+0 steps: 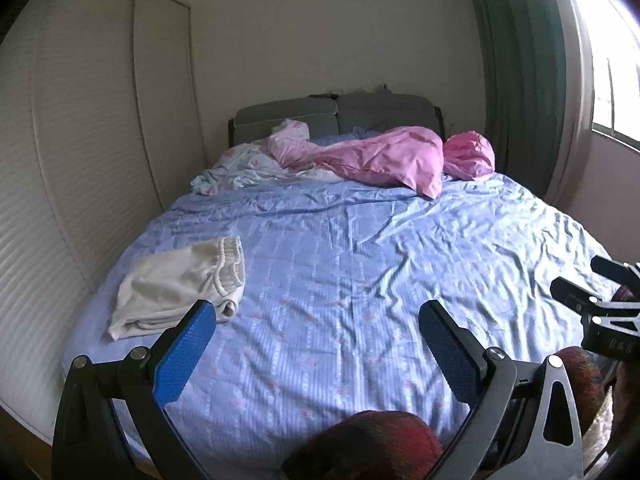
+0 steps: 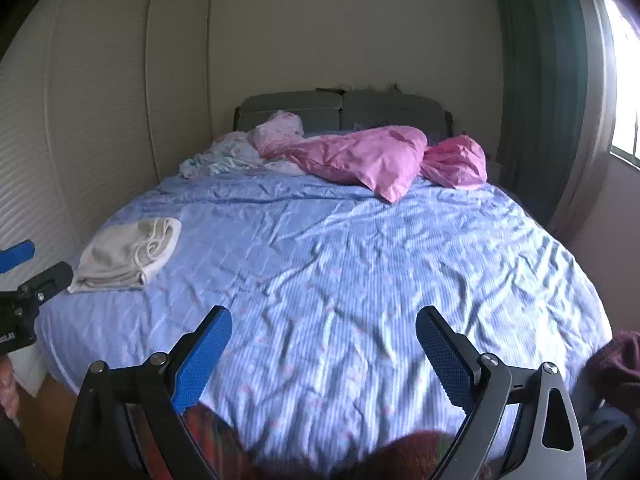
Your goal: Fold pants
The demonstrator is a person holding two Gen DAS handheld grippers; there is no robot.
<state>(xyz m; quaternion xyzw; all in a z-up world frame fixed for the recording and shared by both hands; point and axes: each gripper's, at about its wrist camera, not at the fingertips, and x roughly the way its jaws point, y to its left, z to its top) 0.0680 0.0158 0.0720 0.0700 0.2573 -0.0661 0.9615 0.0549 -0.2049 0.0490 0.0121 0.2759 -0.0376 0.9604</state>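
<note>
White pants (image 1: 180, 286) with an elastic waistband lie folded in a small stack on the left side of the blue bed sheet (image 1: 360, 260); they also show in the right wrist view (image 2: 128, 256). My left gripper (image 1: 316, 312) is open and empty above the near part of the bed, its left finger (image 1: 184, 356) just in front of the pants. My right gripper (image 2: 324, 320) is open and empty above the bed's near middle, far right of the pants. A red-dark patterned fabric (image 1: 368, 444) sits at the bottom edge below both grippers (image 2: 408, 456).
Pink pillows (image 1: 384, 156) and a light floral cloth (image 1: 236, 168) lie at the head of the bed by the grey headboard (image 1: 340, 116). White louvred closet doors (image 1: 60, 160) run along the left. A green curtain (image 1: 520, 60) and window stand right.
</note>
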